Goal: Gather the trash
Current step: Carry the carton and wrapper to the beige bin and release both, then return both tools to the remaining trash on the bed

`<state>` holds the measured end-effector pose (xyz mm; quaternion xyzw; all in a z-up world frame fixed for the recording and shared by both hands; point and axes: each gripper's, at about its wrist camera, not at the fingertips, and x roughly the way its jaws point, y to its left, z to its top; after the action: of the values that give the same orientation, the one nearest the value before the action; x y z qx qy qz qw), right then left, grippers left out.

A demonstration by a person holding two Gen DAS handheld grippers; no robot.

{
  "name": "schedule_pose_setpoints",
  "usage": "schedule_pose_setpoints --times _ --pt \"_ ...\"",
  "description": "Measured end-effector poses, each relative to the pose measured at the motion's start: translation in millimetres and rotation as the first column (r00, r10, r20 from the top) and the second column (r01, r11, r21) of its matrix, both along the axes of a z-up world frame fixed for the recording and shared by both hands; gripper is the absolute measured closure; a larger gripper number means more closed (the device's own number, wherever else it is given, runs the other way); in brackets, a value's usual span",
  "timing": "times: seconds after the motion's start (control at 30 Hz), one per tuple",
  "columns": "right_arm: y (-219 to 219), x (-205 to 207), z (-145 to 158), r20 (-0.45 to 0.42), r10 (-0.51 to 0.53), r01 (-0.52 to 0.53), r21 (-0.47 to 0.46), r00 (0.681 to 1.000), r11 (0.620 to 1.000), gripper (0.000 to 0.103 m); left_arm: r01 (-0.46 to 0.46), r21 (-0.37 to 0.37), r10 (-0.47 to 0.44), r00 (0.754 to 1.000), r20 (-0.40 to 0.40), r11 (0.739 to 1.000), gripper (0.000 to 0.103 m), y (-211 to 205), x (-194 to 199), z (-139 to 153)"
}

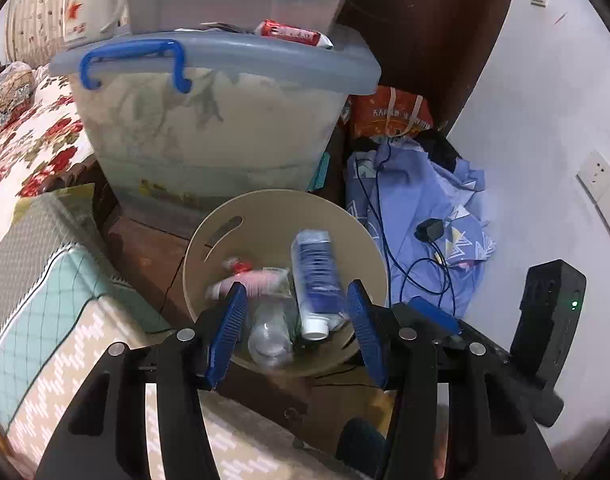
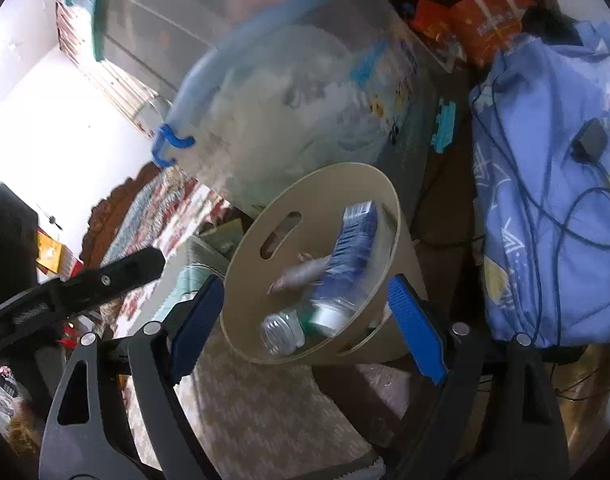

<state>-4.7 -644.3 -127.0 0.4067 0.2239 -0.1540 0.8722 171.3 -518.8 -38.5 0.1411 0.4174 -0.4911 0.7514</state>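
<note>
A: Status on the trash run?

B: Beige round plastic bin sits on the floor beside the bed, in front of the big clear storage tub with the blue handle. It holds a blue-labelled plastic bottle with a white cap, a crushed clear plastic bottle and a pink-and-white wrapper-like piece with a red bit, blurred, can't say exactly what.

A: Tongs?

B: Left tongs hang over the bin mouth, pointing down into it, jaws apart, nothing between the pads. Right tongs likewise: wide apart, straddling the bin in their own view, empty. The blue-labelled bottle looks smeared in the right view, so my guess is it's only just landing.

A: So drops are done?

B: For these pieces, I'd say yes. All three are inside the rim, none hanging over.

A: What's left?

B: Hard to call. A red-and-white wrapper lies on the tub lid; could be trash. The orange printed bag behind and the blue patterned cloth with the black charger and cable on it look like belongings, not litter. No loose litter shows on the floor around the bin.

A: Verdict?

B: Mostly done, maybe one wrapper to go.
</note>
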Motion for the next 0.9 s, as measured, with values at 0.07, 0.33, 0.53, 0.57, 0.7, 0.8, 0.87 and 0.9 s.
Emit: schedule_pose_setpoints --times 0.07,0.33,0.53,0.57,0.7,0.8,0.87,0.9 --pt "8 -8 1 0.008 -0.004 0.004 -0.005 1.0 1.0 0.021 -0.008 -0.008 0.008 1.0 0.001 1.0 0.053 21 -4 0" --pt "45 -3 -2 0.012 0.075 -0.075 0.027 0.997 0.997 0.023 -0.106 -0.018 0.107 0.994 0.036 0.994 0.052 130 -25 4" --pt "99 16 3 -0.008 0.193 -0.192 0.02 0.981 0.981 0.023 -0.236 -0.026 0.238 0.969 0.063 0.971 0.05 216 -36 12" --pt "109 19 6 -0.009 0.214 -0.214 0.016 0.977 0.977 0.023 -0.253 -0.024 0.255 0.964 0.071 0.967 0.05 224 -37 14" --pt "145 28 19 -0.014 0.283 -0.283 -0.017 0.959 0.959 0.023 -0.333 -0.026 0.334 0.936 0.114 0.942 0.047 269 -42 22" --pt "169 33 29 -0.017 0.32 -0.32 -0.04 0.947 0.947 0.023 -0.397 -0.037 0.398 0.906 0.143 0.917 0.046 303 -45 28" --pt "184 36 35 -0.023 0.342 -0.342 -0.053 0.94 0.938 0.023 -0.427 -0.037 0.427 0.891 0.152 0.904 0.045 319 -45 29" --pt "189 38 36 -0.027 0.352 -0.353 -0.058 0.936 0.934 0.023 -0.441 -0.037 0.441 0.883 0.157 0.897 0.045 326 -45 30"
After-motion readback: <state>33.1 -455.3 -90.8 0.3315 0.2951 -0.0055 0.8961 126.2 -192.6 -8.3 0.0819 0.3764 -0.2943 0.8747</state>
